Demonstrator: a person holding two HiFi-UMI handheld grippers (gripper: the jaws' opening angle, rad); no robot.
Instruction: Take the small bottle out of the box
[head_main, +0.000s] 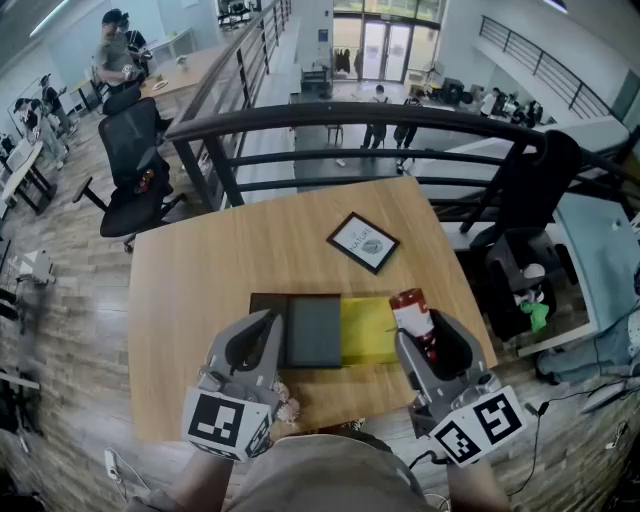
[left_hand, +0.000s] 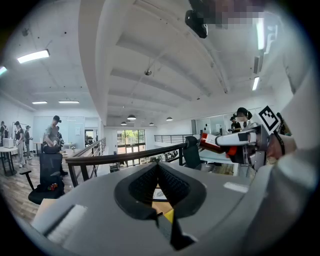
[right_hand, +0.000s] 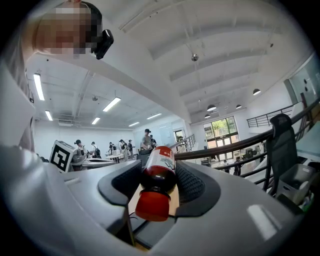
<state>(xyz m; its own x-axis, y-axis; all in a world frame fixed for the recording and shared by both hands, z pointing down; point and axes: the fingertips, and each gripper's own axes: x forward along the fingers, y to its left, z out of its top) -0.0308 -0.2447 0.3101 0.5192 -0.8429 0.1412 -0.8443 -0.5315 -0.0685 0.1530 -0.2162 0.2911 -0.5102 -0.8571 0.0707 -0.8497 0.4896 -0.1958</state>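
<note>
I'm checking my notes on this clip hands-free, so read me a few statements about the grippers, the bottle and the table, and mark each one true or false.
1. The right gripper has the small bottle clamped between its jaws. True.
2. The bottle's cap is blue. False: it is red.
3. The left gripper is holding a second bottle. False: its jaws are together with nothing between them.
4. A framed picture lies flat on the table, beyond the box. True.
5. The inside of the box is green. False: the part that shows is yellow, next to a dark lid.
</note>
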